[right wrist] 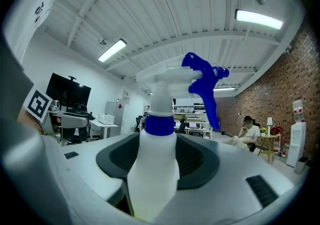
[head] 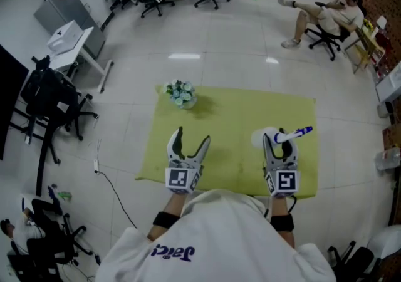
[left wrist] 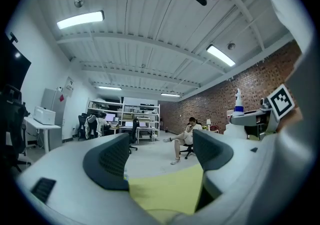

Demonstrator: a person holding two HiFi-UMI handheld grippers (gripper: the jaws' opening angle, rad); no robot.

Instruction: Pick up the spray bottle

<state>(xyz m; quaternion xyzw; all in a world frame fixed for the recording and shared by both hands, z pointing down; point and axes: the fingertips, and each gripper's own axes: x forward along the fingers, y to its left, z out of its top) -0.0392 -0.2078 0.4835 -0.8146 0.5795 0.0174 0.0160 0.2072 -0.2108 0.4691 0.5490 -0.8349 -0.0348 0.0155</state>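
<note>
The spray bottle (head: 270, 138) is white with a blue collar and a blue trigger head. It stands upright between the jaws of my right gripper (head: 280, 143), which is shut on its body. The right gripper view shows the bottle (right wrist: 154, 166) close up, filling the gap of the right gripper (right wrist: 159, 156), trigger pointing right. My left gripper (head: 188, 138) is open and empty above the yellow-green mat (head: 232, 121). Through the left gripper (left wrist: 160, 156) I see the mat (left wrist: 165, 191) below, and the bottle (left wrist: 238, 104) at the right.
A small bunch of flowers (head: 180, 93) lies at the mat's far left corner. A person sits on an office chair (head: 326, 20) at the back right. Chairs (head: 53, 105) and a desk (head: 72, 42) stand at the left. A cable (head: 113, 190) runs across the floor.
</note>
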